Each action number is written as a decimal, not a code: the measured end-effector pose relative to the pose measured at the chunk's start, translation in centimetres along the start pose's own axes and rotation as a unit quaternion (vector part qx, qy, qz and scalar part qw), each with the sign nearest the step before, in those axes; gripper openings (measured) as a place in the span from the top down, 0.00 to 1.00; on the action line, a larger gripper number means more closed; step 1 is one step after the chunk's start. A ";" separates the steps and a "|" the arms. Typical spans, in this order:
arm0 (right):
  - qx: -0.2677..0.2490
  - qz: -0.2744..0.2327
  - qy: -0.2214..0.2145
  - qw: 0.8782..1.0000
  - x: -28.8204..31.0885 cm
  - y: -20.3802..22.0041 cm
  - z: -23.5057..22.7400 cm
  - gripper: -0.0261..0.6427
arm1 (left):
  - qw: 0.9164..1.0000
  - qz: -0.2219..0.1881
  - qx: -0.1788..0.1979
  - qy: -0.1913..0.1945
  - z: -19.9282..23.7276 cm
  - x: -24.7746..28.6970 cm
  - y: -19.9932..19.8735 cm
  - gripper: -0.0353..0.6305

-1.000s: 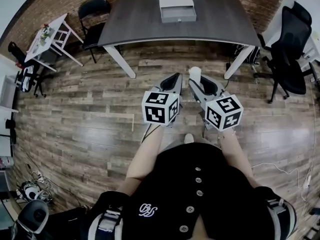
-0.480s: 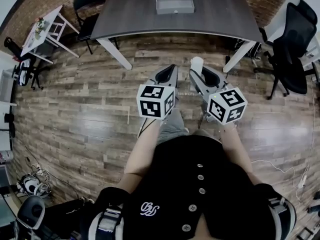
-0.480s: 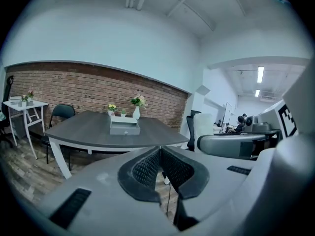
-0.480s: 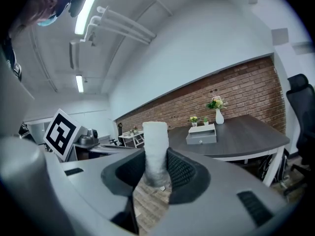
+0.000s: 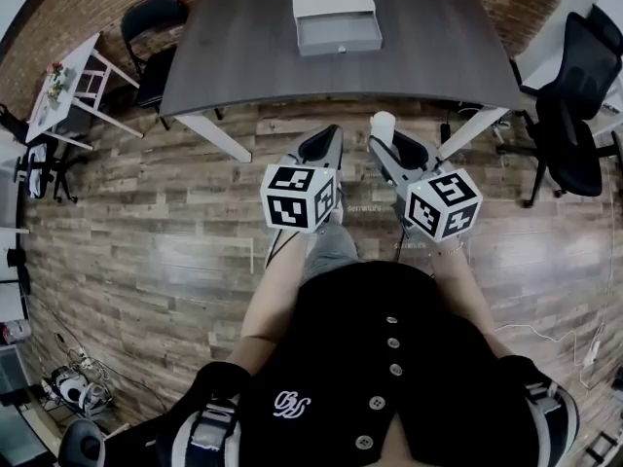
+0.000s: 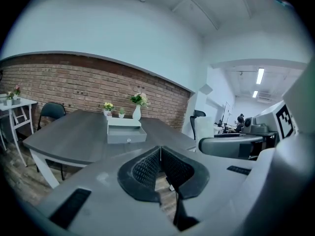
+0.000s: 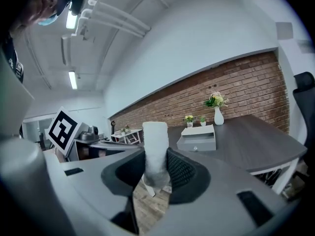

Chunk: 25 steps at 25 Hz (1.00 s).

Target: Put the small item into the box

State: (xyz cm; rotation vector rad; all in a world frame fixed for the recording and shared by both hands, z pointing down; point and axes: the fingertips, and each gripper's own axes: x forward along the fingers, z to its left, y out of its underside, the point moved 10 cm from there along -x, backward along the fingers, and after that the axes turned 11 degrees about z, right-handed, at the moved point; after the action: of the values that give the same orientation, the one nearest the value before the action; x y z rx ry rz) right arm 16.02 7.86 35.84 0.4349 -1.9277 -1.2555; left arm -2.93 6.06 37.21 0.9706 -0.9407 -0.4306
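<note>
A small white cylinder [image 7: 155,149] stands upright between the jaws of my right gripper [image 7: 156,173], which is shut on it; in the head view the white cylinder [image 5: 384,125] pokes up at the tip of the right gripper [image 5: 386,149]. My left gripper [image 5: 324,146] is beside it, its jaws shut with nothing between them, as the left gripper view [image 6: 160,168] confirms. The grey open box [image 5: 337,19] rests on the dark table [image 5: 234,47] ahead, also seen as the grey box [image 7: 197,138] and the box [image 6: 126,131]. Both grippers hang over the floor, short of the table's edge.
Black office chairs stand at the right [image 5: 574,115] and at the far left [image 5: 151,42] of the table. A small white side table [image 5: 63,90] is at the left. Small flower pots and a vase [image 7: 216,113] sit behind the box. The floor is wood planks [image 5: 146,251].
The view has advanced toward the table, which now sits larger and closer. Both grippers keep their pose, the right one still holding the white cylinder.
</note>
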 end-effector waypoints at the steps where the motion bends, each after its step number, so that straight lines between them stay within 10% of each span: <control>1: -0.001 -0.001 0.006 1.000 1.6 -1.0 -0.9 0.77 | 1.000 0.001 0.003 0.003 1.5 1.0 -1.1 0.92; 12: -0.002 0.007 0.067 0.998 14.6 -12.0 -8.8 0.77 | 0.998 0.017 0.029 0.049 14.7 10.5 -12.7 0.92; 25: -0.003 0.069 0.040 0.997 21.0 -13.5 -14.7 0.77 | 0.997 0.065 0.004 0.051 18.2 16.8 -12.9 0.92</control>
State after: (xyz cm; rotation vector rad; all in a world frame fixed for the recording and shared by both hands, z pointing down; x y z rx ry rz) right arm 12.11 -20.83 35.86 0.3385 -1.8534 -1.1370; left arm -7.75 -21.37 38.48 0.9239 -0.9066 -0.2654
